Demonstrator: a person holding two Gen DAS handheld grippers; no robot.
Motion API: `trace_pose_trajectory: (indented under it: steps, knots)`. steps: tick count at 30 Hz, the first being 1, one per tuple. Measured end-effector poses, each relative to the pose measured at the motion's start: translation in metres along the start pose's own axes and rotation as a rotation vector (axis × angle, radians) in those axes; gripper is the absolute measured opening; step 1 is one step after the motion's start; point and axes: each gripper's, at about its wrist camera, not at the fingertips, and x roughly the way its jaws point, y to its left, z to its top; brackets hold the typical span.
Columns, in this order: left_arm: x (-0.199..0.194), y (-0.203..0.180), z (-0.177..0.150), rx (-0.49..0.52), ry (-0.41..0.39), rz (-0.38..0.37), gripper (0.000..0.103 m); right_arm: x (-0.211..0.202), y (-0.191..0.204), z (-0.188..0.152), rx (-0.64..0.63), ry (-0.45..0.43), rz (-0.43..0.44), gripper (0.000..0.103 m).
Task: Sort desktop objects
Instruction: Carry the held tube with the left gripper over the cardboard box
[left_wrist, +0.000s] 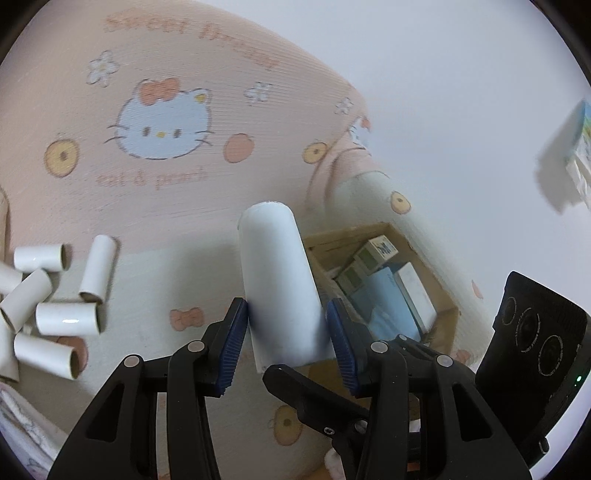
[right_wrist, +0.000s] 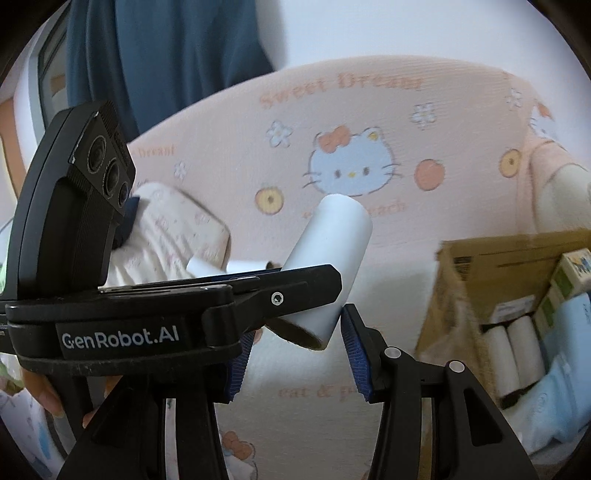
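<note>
White cardboard tubes are in transit, one clamped in the left gripper (left_wrist: 286, 332), one pinched in the right gripper (right_wrist: 295, 347), both over the bed; next, I judge, comes lowering them into the cardboard box (left_wrist: 448, 314).

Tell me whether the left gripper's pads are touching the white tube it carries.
Touching. The left wrist view shows both blue pads pressed against the sides of the white tube, with no gap on either side.

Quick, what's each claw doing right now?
Left gripper: closed on the white tube.
Right gripper: around the same tube's end; grip cannot be told.
</note>
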Motion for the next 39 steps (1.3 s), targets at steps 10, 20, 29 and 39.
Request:
trace_pose_trajectory:
  steps: [10, 20, 29, 39]
  knots:
    - [0.017, -0.028, -0.005, 0.041, 0.028, 0.008, 0.049, -0.019, -0.023, -0.010, 0.066, -0.022, -0.015, 0.045]
    - [0.023, -0.046, -0.001, 0.073, 0.034, -0.018, 0.049, -0.035, -0.034, -0.006, 0.055, -0.033, -0.049, 0.045]
    - [0.042, -0.073, -0.002, 0.105, 0.065, -0.037, 0.049, -0.050, -0.058, -0.004, 0.112, -0.020, -0.085, 0.045]
    - [0.048, -0.060, -0.001, 0.043, 0.106, -0.059, 0.049, -0.042, -0.054, -0.011, 0.089, 0.012, -0.110, 0.045]
